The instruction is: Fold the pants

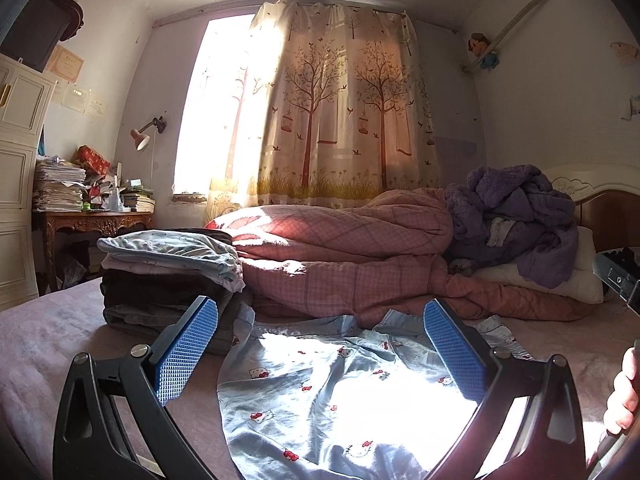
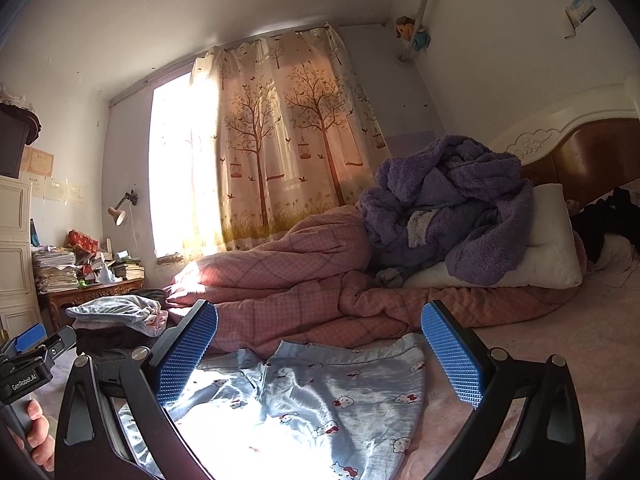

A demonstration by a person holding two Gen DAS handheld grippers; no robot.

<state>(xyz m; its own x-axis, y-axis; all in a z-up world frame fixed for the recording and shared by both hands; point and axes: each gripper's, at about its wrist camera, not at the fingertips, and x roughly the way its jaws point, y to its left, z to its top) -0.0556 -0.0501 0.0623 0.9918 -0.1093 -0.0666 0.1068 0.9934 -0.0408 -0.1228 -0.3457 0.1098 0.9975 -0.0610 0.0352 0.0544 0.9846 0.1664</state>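
Observation:
Light blue pants (image 1: pixel 328 392) with a cartoon cat print lie spread and wrinkled on the pink bed sheet (image 1: pixel 48 344), partly in bright sunlight. My left gripper (image 1: pixel 320 312) hovers over them, open, its blue pads wide apart and nothing between them. The right wrist view shows the same pants (image 2: pixel 320 400) below my right gripper (image 2: pixel 318 316), which is also open and empty. The other gripper's body (image 2: pixel 28 356) and a hand (image 2: pixel 38 436) show at the left edge of the right wrist view.
A stack of folded clothes (image 1: pixel 168 276) sits on the bed left of the pants. Behind lie a rumpled pink quilt (image 1: pixel 344 248), a purple fleece blanket (image 1: pixel 516 216) and a white pillow (image 2: pixel 548 240) by the headboard (image 2: pixel 592 148). A cluttered desk (image 1: pixel 92 220) stands by the window.

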